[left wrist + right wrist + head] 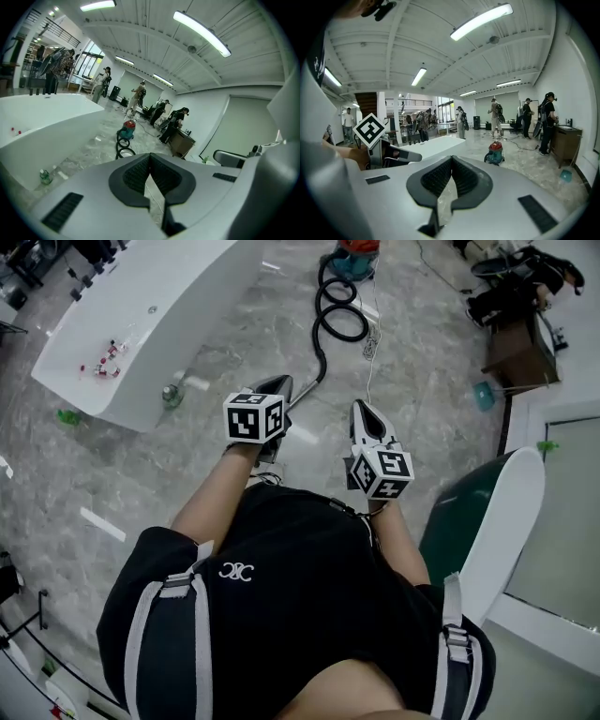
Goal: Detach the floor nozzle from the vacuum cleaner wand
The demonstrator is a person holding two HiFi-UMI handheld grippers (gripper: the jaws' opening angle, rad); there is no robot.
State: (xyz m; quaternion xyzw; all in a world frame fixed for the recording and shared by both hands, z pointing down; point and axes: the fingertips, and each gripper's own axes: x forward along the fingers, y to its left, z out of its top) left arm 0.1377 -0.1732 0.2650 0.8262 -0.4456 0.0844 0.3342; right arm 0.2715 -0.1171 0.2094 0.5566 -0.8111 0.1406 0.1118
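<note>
- Two claws were held out ahead of the person, the left claw [274, 386] and the right claw [367, 410]. Both were closed, with nothing between the jaws.
- The wand [309, 388] lay low over the floor [169, 474], running from the coiled hose [337, 313] toward the left claw. Its near end passed behind that claw, so the nozzle could not be made out in any view.
- The vacuum [354, 257] stood well beyond, at the far end of the hose.
- The wand looked like a stiff, smooth tube, probably light but apt to slip in closed jaws. The nozzle was likely rigid plastic, held on by a push fit or a catch.
- A sound hold would be one claw on the wand just above the joint and the other on the nozzle's neck. From there, twist and pull them apart.
- A white counter [141, 315] stood to the left, with a bottle [172, 395] on the floor just beside it.
- A thin cord [372, 343] trailed beside the hose.
- A green chair [469, 521] stood near on the right, and a desk [516, 348] farther off.
- People stood well away in both gripper views.
- The springy hose would likely tug at the wand, and the cord could snag.
</note>
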